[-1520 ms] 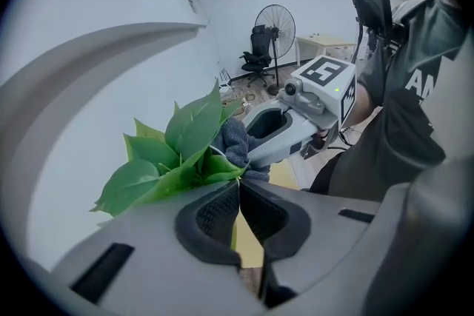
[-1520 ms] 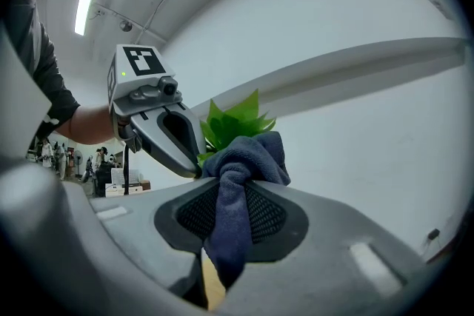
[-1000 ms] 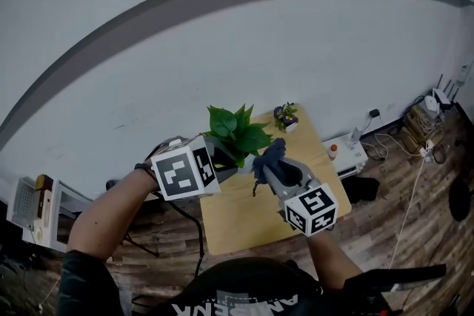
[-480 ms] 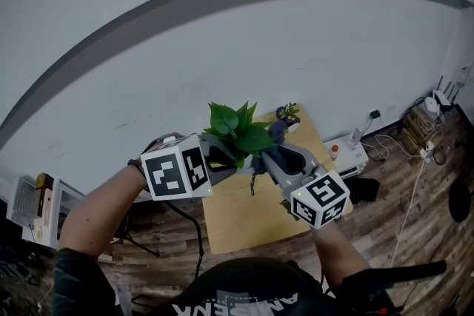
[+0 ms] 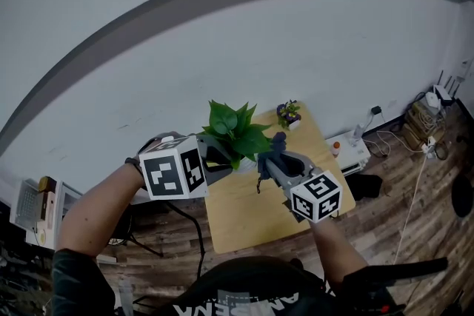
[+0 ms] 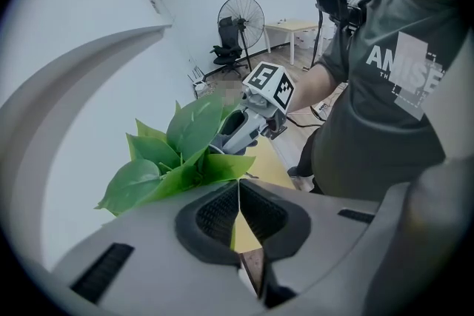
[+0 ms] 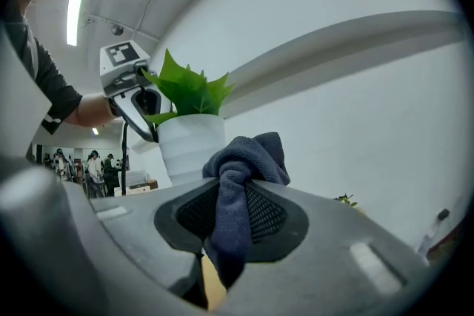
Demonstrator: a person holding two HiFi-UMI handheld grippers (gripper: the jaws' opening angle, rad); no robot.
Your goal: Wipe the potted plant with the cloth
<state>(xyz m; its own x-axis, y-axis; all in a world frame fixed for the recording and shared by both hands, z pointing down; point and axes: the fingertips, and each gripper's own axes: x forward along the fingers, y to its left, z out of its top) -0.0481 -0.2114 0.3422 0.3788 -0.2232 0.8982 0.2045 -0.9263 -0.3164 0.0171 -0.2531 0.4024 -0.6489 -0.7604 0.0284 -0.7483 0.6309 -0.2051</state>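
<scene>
Fingers (image 7: pixel 268 214) of the right gripper (image 7: pixel 235 189) were clamped on the dark blue cloth (image 7: pixel 248 155), which bunched up above the tips and hung in a fold between the pads. Seen along those jaws, the potted plant (image 7: pixel 189 122) stood just beyond the cloth. Its ribbed white pot (image 7: pixel 191 152) was right behind the bunch and slightly to the left; whether cloth and pot touched could not be told. In the head view the cloth sat at the right side of the green leaves (image 5: pixel 235 131), close under them, over the yellowish table (image 5: pixel 248 214).

The left gripper (image 6: pixel 238 189) had its jaws shut together, with no gap at the tips. The leaves spread just past those tips, and one leaf point reached right up to them; whether it was nipped there could not be made out. In the right gripper view this gripper reached in from the left at the foliage, above the pot's rim.

A small flowering plant (image 5: pixel 288 113) stood at the table's far corner, apart from the pot, by the pale wall (image 5: pixel 222 48).

Compared with half a second before, the right gripper had drawn back toward the person. The cloth had then been up beside the small flowering plant; at this moment it lay lower, near the pot, close to where it had been a full second before. The left gripper and the leaves had barely shifted.
</scene>
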